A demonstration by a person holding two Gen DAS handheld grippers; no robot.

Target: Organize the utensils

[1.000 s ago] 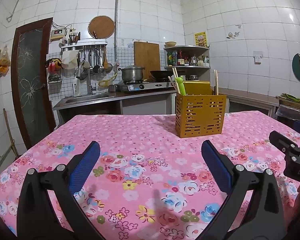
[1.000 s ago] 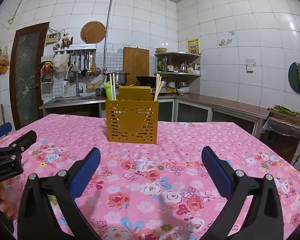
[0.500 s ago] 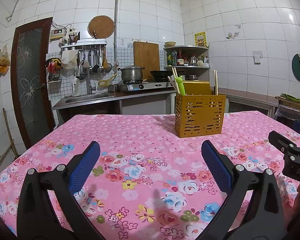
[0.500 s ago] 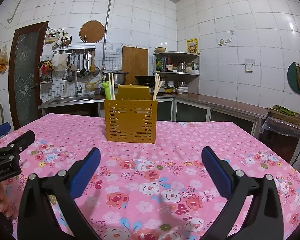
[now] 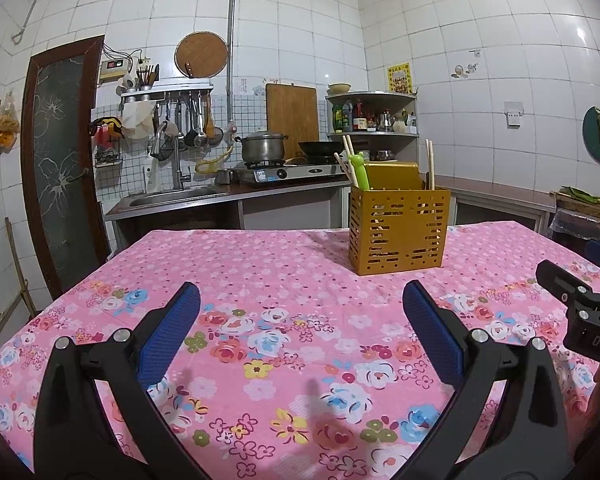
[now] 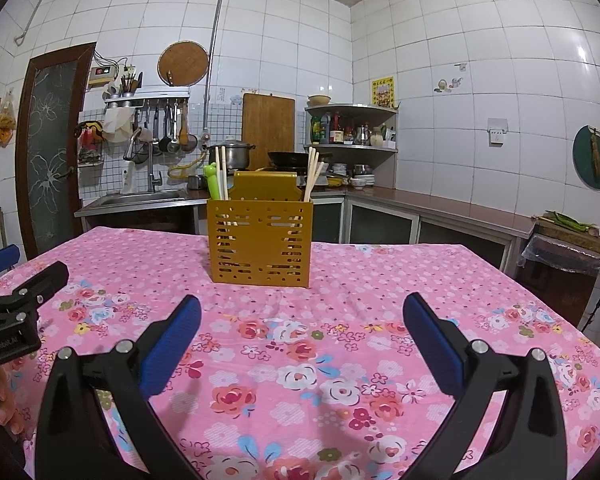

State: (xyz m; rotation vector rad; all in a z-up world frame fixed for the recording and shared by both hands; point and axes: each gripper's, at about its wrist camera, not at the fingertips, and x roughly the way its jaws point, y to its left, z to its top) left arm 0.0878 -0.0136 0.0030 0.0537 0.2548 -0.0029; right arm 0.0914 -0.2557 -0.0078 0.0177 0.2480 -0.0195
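— Left wrist view first: the left gripper (image 5: 300, 320) hangs low over the pink floral tablecloth (image 5: 260, 272), jaws spread wide, nothing between the blue pads (image 5: 168, 340). See anything loose on the cloth?

— Nothing. The right gripper (image 6: 302, 320) is the same: jaws wide apart, empty, with bare cloth under it. Beyond both sits the yellow utensil holder (image 6: 260, 242), upright on the table, well apart from either tool.

— And everything is already in it. A green utensil (image 6: 211, 182) and pale chopsticks (image 6: 221, 176) stand at its left side, more chopsticks (image 6: 312, 176) lean at its right.

— So I judge the step is a reach toward the holder. I'd bring one gripper in above the rim and narrow the jaws around a single stick near its top.

— Slowly, though. The holder looks light; a sideways nudge could slide or tip it. The other gripper could steady its wall.

— Behind it there's only the stove (image 5: 284, 172) and sink (image 5: 172, 198), far off.
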